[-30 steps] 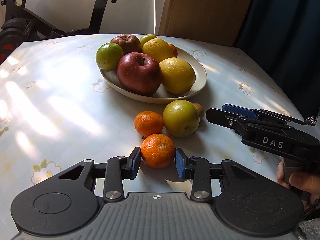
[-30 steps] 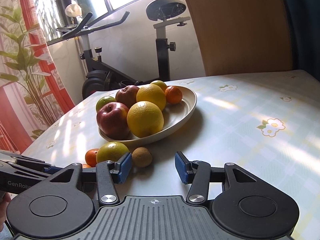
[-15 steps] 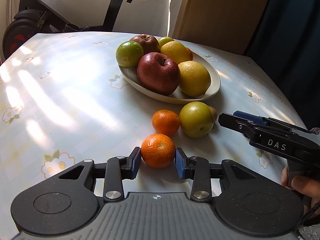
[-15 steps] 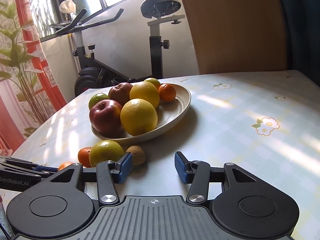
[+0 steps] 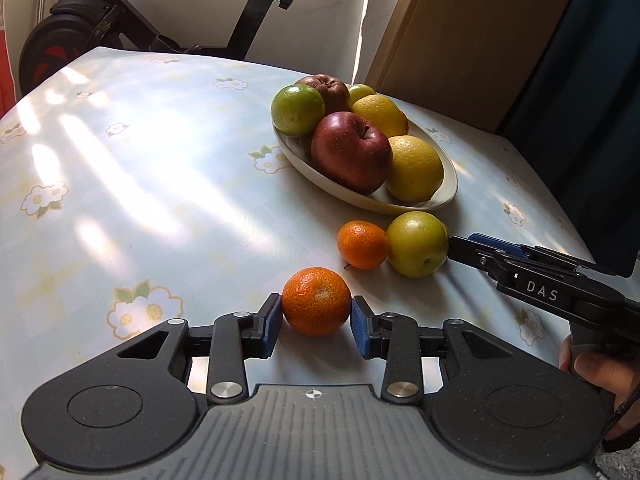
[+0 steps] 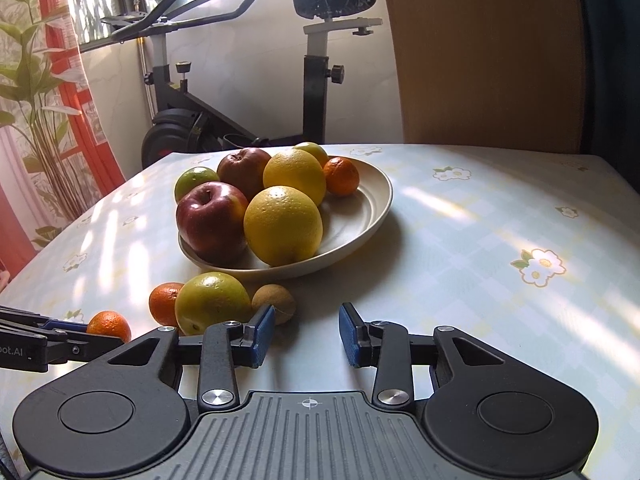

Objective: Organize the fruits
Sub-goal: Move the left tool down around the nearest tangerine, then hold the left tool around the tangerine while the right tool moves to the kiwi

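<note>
My left gripper [image 5: 316, 330] is shut on a mandarin [image 5: 316, 302], low over the flowered tablecloth. Ahead to the right, a second mandarin [image 5: 362, 244] and a yellow-green fruit [image 5: 418, 244] lie just before a cream plate [image 5: 360, 200] holding red apples, yellow citrus and green fruit. In the right wrist view a small brown fruit [image 6: 274, 304] lies just past the left finger of my right gripper [image 6: 308, 320]. Its jaws are closing with nothing between them. That gripper [image 5: 464, 246] reaches to the yellow-green fruit's right side.
An exercise bike [image 6: 240, 120] stands beyond the table's far edge, beside a wooden panel [image 6: 480, 60]. A red curtain and a plant [image 6: 40, 120] are at the left. A hand [image 5: 592, 372] grips the right tool's handle. Sunlit tablecloth [image 5: 140, 160] spreads left of the plate.
The left gripper has carried its mandarin away from the two loose fruits, widening the gap. The right gripper's jaws have narrowed slightly and the brown fruit now sits nearer its left finger.
</note>
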